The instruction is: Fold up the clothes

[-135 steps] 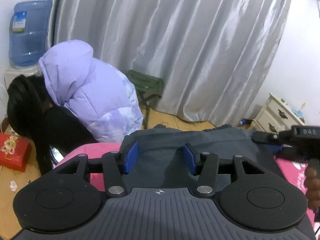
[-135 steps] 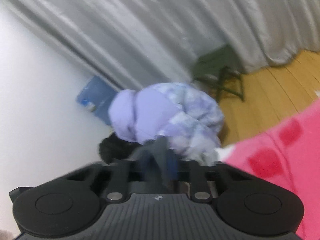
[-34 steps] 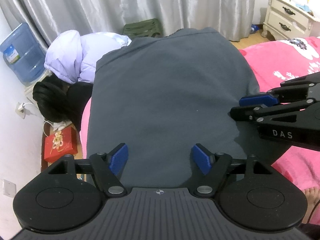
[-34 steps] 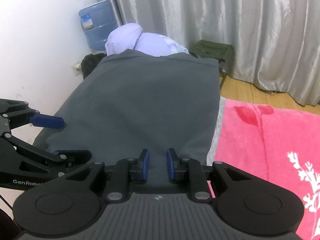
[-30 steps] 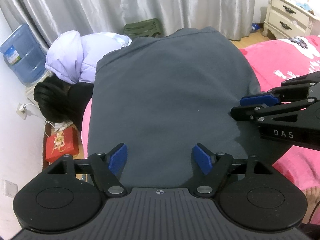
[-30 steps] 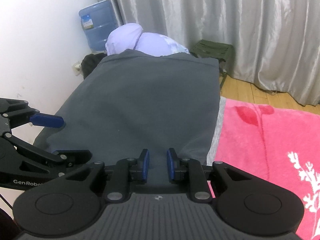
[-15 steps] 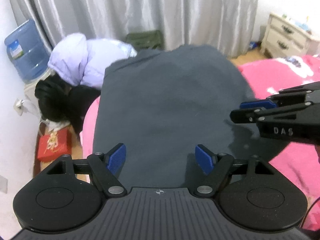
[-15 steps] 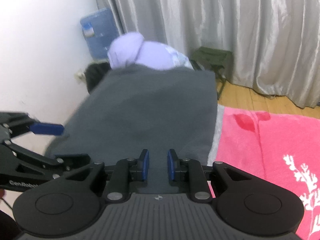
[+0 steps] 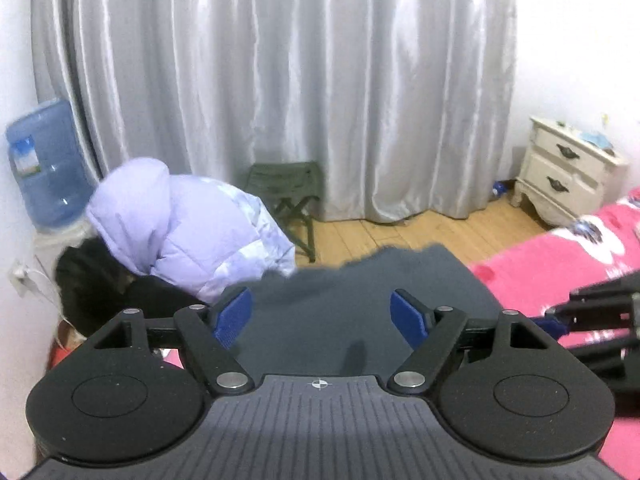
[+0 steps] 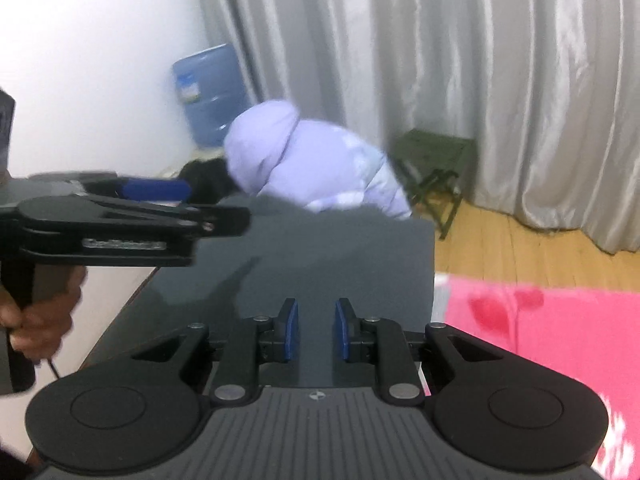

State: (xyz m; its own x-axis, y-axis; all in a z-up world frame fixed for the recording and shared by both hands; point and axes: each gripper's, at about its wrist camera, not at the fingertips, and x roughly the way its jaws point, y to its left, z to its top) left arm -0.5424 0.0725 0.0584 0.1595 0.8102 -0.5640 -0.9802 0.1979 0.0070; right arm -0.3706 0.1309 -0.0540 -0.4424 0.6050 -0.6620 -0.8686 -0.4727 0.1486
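A dark grey garment lies spread flat on the pink bed, and it also shows in the right wrist view. My left gripper is open wide above its near part, empty. It appears from the side in the right wrist view. My right gripper stands with a narrow gap between its blue pads, over the garment's near edge, holding nothing that I can see. Its dark frame shows at the right of the left wrist view.
The pink blanket covers the bed to the right. Beyond the garment lie a lilac puffer jacket and dark clothes. A green folding stool, a blue water bottle, grey curtains and a white nightstand stand behind.
Both grippers have tilted up and drawn back from the garment, so less of it shows and more curtain. The left stays open wide; the right keeps its narrow gap.
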